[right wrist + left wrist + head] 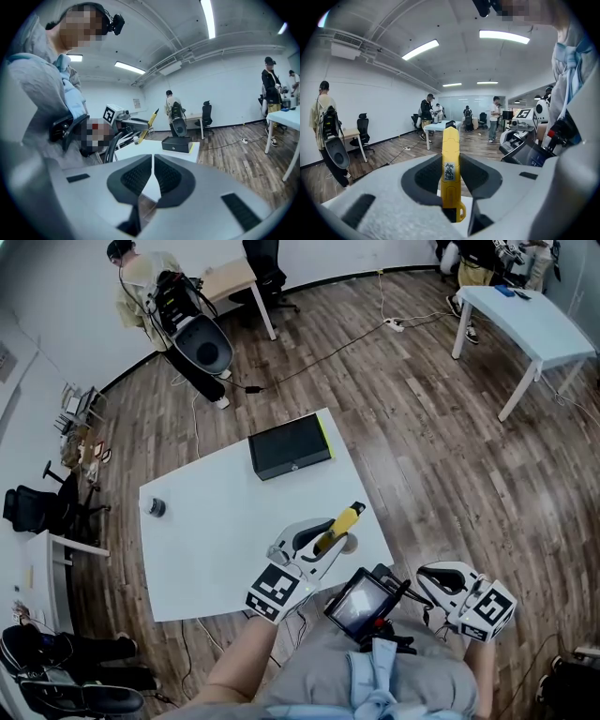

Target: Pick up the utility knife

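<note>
Holds the utility knife point(450, 154) in the left hand-held gripper point(452, 177), jaws narrowed onto its yellow body at the tail end, just ahead of the eyelet. Looks like the pickup step all but done: appears lifted clear of the white worktop point(216, 531), above its near corner. Calls next only for an unchanged squeeze and a steady carry. Needs no help from the right hand-held gripper point(153, 174), parked off to the side, pressed together on nothing. Runs lengthwise along the left hand-held gripper's own line, sticking out well past the fingertips. Points its black nose away from the holder and tilted upward. Leaves the black box point(291, 446) further out, to the left of that line.
</note>
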{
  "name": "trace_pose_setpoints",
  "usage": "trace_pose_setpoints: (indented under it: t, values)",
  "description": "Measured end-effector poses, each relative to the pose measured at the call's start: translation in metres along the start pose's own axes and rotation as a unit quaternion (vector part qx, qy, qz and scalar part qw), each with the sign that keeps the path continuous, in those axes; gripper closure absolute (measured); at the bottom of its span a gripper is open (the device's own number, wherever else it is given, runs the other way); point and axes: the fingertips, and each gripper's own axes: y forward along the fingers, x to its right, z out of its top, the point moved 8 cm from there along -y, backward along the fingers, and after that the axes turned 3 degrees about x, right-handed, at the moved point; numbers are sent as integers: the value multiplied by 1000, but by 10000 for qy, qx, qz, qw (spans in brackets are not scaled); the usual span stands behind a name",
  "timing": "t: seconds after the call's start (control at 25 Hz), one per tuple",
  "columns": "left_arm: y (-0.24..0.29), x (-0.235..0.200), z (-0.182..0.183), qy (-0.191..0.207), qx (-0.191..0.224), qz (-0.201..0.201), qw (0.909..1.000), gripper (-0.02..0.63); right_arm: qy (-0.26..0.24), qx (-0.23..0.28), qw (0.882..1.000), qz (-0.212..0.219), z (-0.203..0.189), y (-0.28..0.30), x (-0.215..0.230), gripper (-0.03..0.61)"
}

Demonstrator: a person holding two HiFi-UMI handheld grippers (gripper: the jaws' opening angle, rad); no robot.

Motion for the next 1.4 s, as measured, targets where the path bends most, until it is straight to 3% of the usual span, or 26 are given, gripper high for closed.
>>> trace_pose_setpoints:
  t: [0.52,1.4]
  values:
    - [-10,12,24,89,155,-107,9998,489,-117,23,9999,26,8,5,5,548]
    - [-6,9,21,108,51,-209,9997,489,-226,162,9992,-300,17,6,5,551]
